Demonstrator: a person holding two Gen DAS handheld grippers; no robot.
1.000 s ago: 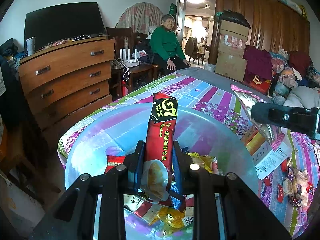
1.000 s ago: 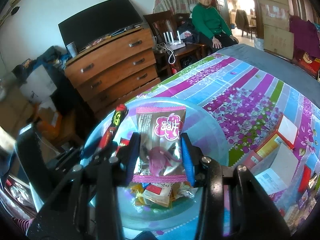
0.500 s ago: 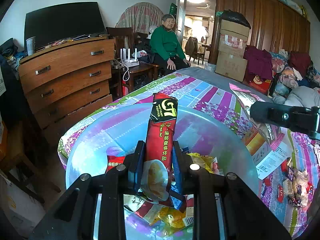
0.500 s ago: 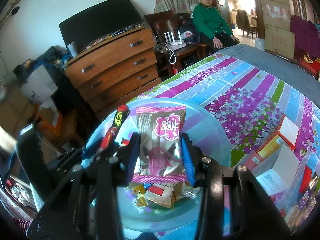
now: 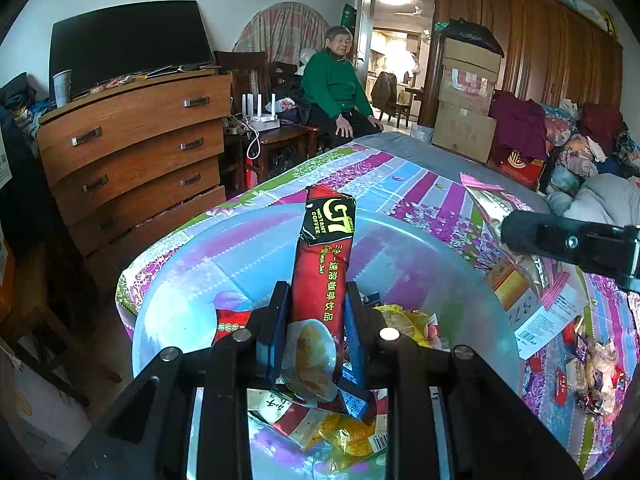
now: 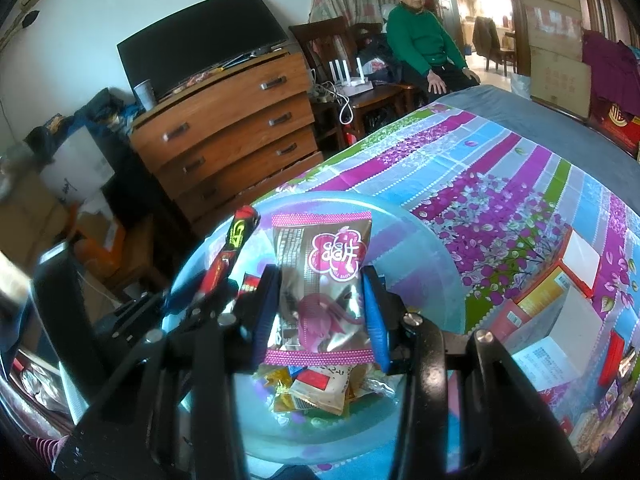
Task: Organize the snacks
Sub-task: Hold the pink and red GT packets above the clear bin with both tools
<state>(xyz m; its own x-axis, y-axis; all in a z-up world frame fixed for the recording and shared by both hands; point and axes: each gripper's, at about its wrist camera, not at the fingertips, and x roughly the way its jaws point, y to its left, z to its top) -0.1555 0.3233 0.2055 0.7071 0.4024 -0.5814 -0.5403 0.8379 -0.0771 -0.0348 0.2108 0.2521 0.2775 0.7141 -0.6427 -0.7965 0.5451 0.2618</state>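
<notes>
My left gripper (image 5: 316, 300) is shut on a red G7 instant coffee stick (image 5: 322, 268), held upright over a pale blue plastic basin (image 5: 224, 252). Several snack packets (image 5: 332, 428) lie on the basin's bottom. In the right wrist view, my right gripper (image 6: 320, 292) is shut on a brown and pink snack packet (image 6: 324, 280) above the same basin (image 6: 432, 264); the coffee stick (image 6: 228, 252) and the left gripper show at its left. The right gripper's black body (image 5: 568, 242) and its packet (image 5: 500, 216) appear at the right of the left wrist view.
The basin sits on a bed with a purple flowered sheet (image 6: 500, 200). Boxes (image 6: 556, 292) and loose snacks (image 5: 588, 376) lie to the right. A wooden dresser (image 5: 132, 148) stands left, and a person in a green top (image 5: 336, 84) sits behind.
</notes>
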